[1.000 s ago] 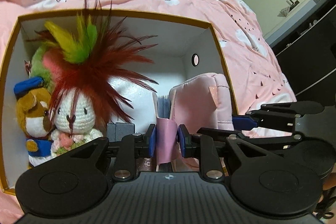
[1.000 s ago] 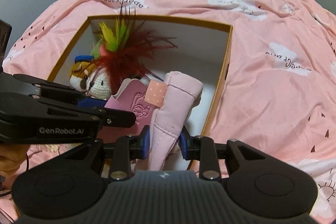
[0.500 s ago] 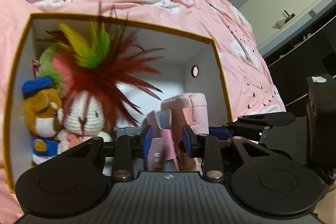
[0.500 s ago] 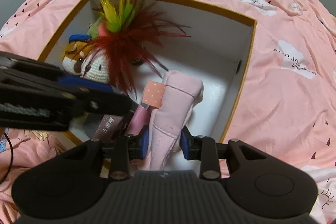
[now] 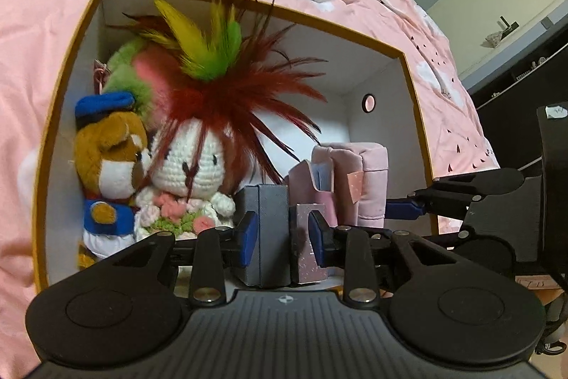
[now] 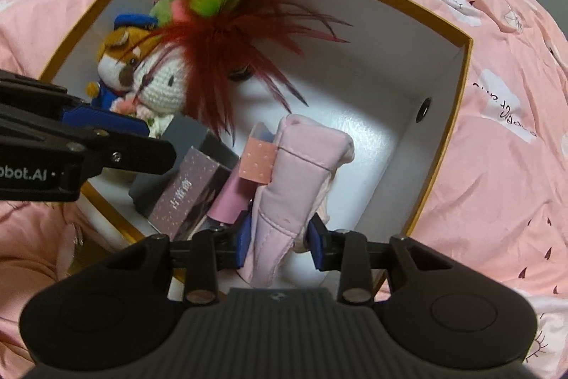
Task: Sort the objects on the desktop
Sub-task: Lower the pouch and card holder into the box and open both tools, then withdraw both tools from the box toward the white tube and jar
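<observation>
Pink pouch (image 6: pixel 301 173) was seen standing upright inside the yellow-rimmed white box (image 6: pixel 458 87), right of centre, box resting on a pink cloud-print bedsheet (image 6: pixel 497 166). Left to right in the box: a brown bear plush (image 5: pixel 110 166) in a blue cap against the left wall, a white crochet bunny (image 5: pixel 188 169) under a red, yellow and green feather bunch (image 5: pixel 220 77), a dark grey box (image 5: pixel 266 219), a speckled mauve box (image 5: pixel 305 237), then the pouch. Left gripper (image 5: pixel 282 237) was held released, both small boxes framed between its jaws, contact not clear. Right gripper (image 6: pixel 277 242) was opening, the pouch's lower edge between its jaws, pads not clearly pressing.
</observation>
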The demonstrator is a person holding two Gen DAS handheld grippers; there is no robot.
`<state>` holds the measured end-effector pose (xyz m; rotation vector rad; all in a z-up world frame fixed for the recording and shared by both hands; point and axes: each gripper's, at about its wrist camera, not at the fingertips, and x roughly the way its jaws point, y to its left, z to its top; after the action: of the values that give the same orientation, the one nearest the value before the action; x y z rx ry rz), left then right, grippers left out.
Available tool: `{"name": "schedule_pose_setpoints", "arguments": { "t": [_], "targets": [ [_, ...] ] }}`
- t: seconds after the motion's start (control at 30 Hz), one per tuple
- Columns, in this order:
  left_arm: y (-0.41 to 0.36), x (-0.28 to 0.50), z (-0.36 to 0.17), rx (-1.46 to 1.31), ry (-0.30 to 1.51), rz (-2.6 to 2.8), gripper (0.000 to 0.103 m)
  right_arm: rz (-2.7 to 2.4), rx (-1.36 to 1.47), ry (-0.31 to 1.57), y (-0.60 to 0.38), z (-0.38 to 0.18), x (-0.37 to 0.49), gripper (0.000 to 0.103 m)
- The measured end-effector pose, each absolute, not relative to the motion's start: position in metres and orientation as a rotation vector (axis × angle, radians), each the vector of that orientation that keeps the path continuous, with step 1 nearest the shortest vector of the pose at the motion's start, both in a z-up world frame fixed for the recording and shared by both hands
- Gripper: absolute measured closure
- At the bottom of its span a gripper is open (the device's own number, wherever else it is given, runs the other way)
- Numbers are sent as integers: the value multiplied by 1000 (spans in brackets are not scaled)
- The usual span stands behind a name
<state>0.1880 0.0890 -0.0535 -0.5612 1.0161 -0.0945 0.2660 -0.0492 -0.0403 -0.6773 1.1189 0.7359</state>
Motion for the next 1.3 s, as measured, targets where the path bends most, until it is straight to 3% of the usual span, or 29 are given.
{"name": "schedule_pose_setpoints", "arguments": {
  "t": [0.23,0.47,0.87,0.97,1.3],
  "targets": [
    [83,185,-54,-531,1001,-86,68,729,-708,1091,-49,-38,260,62],
    [80,173,-45,-499,954,-71,68,743,-724,1022,-62,-25,243,44],
    [66,155,-22,-417,873,-57,68,704,-650,860,-90,3,212,41],
    [63,148,-15,-392,842,-47,68,711,-607,757,-96,11,197,34],
    [56,120,2,-306,775,-35,68,780,-320,592,-111,10,151,32]
  ]
}}
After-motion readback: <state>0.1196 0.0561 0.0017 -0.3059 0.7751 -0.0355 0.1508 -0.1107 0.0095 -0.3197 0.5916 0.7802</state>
